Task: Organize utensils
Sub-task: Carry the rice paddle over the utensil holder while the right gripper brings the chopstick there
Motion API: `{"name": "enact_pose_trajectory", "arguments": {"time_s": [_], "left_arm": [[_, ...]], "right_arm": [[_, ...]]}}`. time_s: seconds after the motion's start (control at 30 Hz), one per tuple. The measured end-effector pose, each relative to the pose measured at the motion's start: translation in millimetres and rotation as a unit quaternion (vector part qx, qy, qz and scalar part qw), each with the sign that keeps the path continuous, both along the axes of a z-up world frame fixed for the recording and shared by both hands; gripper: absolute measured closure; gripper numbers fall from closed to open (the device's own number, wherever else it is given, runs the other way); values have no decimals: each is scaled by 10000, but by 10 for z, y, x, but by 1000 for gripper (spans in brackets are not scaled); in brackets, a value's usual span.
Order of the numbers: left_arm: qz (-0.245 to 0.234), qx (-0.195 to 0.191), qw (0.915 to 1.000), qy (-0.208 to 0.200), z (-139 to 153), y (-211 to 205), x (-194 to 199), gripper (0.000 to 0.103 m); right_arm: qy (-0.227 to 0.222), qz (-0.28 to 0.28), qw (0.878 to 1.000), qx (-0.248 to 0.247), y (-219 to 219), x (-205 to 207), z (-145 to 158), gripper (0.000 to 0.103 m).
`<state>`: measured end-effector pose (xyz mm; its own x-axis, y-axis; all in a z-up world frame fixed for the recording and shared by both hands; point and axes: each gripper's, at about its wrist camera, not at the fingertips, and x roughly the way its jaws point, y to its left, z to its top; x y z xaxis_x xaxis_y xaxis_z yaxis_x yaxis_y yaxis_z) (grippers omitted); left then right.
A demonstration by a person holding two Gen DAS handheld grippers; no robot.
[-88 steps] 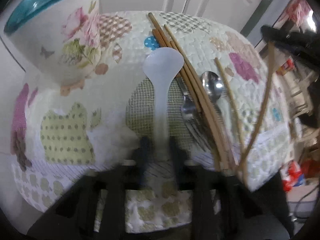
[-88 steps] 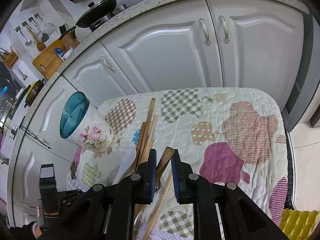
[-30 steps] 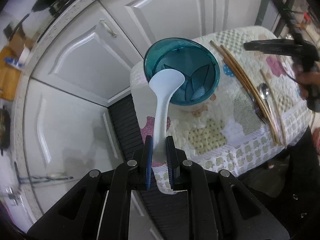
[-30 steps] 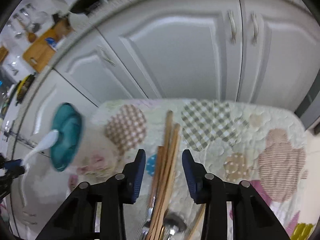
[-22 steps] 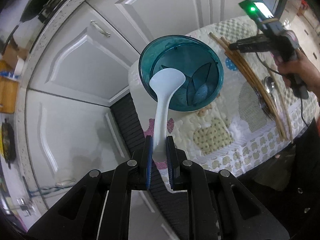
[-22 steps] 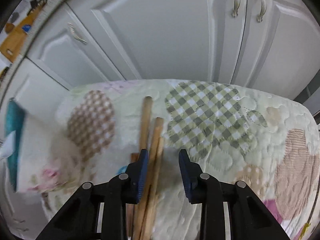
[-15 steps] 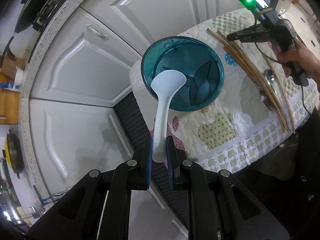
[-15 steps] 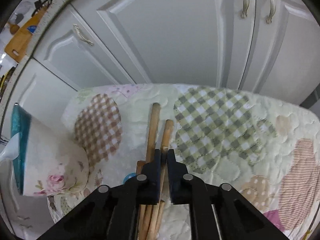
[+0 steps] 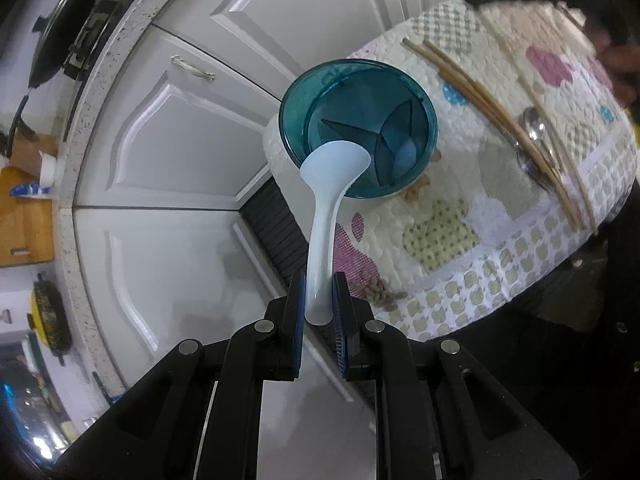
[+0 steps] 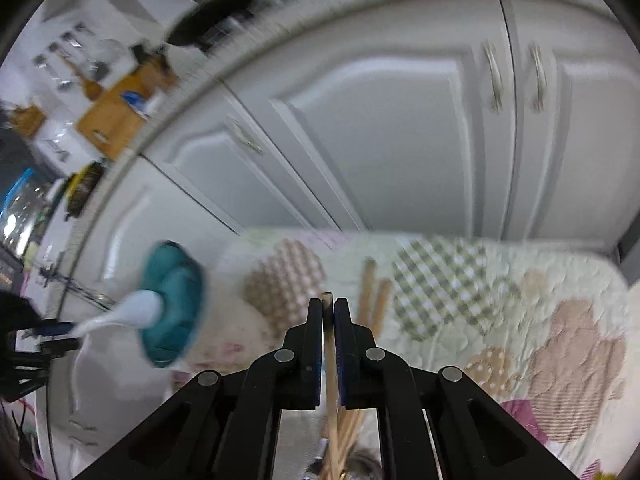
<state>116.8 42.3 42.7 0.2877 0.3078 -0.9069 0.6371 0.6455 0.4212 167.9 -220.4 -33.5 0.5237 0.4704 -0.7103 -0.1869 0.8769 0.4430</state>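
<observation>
My left gripper [image 9: 318,288] is shut on the handle of a white plastic rice spoon [image 9: 324,208]. Its bowl hangs over the near rim of the teal-rimmed floral utensil holder [image 9: 356,128], which has dividers inside. The holder [image 10: 172,300] and spoon [image 10: 124,314] also show in the blurred right wrist view. My right gripper [image 10: 329,308] is shut on a thin wooden chopstick [image 10: 330,356], lifted above the quilted table [image 10: 520,300]. More wooden chopsticks [image 9: 472,84] and a metal spoon [image 9: 534,128] lie on the quilt.
White cabinet doors [image 10: 380,128] stand behind the table. A counter with a black pan [image 9: 60,32] runs above them. The quilt's front edge [image 9: 500,280] drops off toward me. A dark floor grille [image 9: 272,220] lies beside the table.
My left gripper brought the white spoon down so its bowl is at the holder's rim. My right gripper closed on a chopstick and lifted it off the pile.
</observation>
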Motion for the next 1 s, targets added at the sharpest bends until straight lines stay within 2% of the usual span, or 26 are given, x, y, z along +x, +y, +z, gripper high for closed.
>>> {"name": "enact_pose_trajectory", "arguments": {"time_s": [0.27,0.43,0.6,0.77,1.0], "left_arm": [[-76,361,9993,79,-89,-108,79,91],[-191,637,9977,158,-114,-164,107,91],[-223,730,9969,217,-122,-182,141,91],[-224,839,9958,297,-224,-183,184,91],[-232,759,9964,311,-222,-198,229,91]], "right_arm": [[-864,46,9955,395,-46,-218,891,98],[-1459,278,9882,379,85,-248,1502,98],[-1932,500,9797,162,295,-236,2012,98],[-2075,699,9757,94,516,-183,2157,98],[-1870,783,9792,111,763,-4,1928,98]]}}
